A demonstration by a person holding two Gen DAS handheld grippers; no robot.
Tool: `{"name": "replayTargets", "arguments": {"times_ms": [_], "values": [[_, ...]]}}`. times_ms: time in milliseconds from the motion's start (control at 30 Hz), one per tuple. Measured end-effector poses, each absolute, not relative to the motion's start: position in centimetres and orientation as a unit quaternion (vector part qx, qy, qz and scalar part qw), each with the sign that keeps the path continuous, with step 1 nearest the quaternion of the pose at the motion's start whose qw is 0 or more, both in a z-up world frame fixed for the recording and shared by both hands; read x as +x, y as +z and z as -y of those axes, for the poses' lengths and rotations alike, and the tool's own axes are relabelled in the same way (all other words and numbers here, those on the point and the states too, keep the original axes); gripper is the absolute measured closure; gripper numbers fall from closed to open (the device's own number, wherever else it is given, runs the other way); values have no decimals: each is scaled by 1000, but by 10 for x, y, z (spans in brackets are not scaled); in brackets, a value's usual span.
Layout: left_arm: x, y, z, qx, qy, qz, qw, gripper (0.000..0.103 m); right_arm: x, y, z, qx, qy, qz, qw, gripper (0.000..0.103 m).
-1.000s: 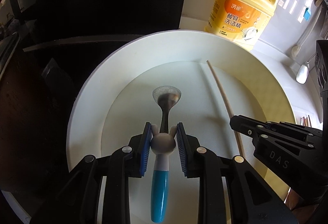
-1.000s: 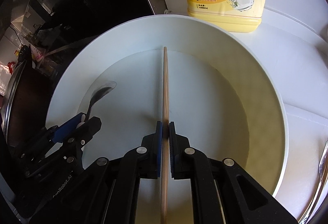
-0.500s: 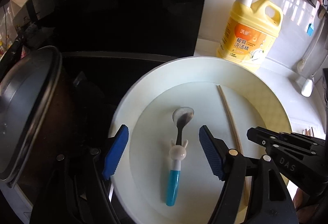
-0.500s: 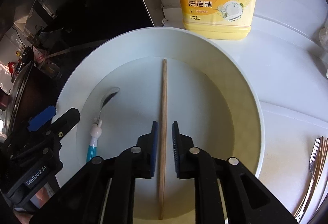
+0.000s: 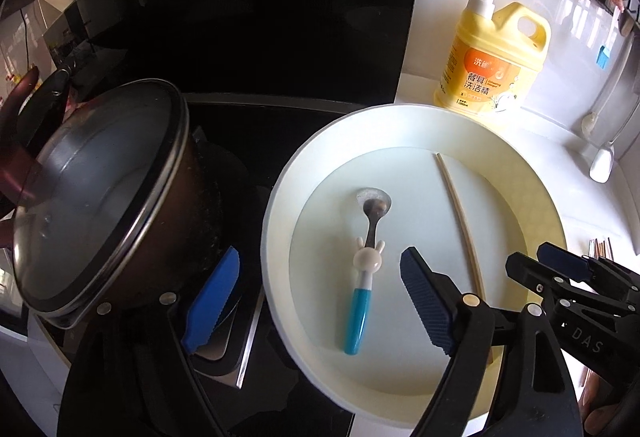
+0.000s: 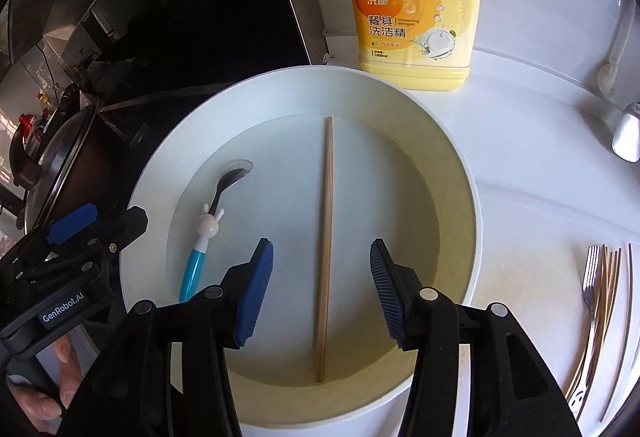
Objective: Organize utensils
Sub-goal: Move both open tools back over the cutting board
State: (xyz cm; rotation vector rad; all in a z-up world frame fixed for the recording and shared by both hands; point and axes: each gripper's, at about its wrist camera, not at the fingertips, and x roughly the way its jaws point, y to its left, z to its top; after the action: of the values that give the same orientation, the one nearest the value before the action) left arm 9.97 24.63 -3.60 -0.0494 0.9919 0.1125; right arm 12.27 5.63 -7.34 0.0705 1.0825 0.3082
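- Now both jaws gape wide: left hand-held gripper [image 5: 320, 301], right hand-held gripper [image 6: 322, 291], each holding nothing.
- Spoon [image 5: 366, 269] and chopstick [image 6: 326, 249] lie apart in the white bowl [image 6: 452, 165] on the worktop [image 6: 540, 205].

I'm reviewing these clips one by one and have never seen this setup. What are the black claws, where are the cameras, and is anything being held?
No robot here: a person holds one hand-held gripper in each hand, and each carries a fisheye camera looking along its fingers. The left gripper and right gripper are both open and hold nothing. Below them a white basin contains a child's spoon with a bunny figure and blue handle, and one wooden chopstick, lying apart. Behind stands a yellow detergent bottle; a lidded pot sits to the left, and forks and chopsticks lie on the counter to the right.
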Motion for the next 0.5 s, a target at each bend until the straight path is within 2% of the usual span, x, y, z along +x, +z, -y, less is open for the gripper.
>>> {"name": "replayTargets", "arguments": {"times_ms": [433,500], "values": [[77,-19,-234,-5,17,-465,885,18,75,-57,-33,61,104,-494,861,52],[75,-17,-229,-4,11,-467,884,14,66,-55,-29,66,98,-492,863,50]]}}
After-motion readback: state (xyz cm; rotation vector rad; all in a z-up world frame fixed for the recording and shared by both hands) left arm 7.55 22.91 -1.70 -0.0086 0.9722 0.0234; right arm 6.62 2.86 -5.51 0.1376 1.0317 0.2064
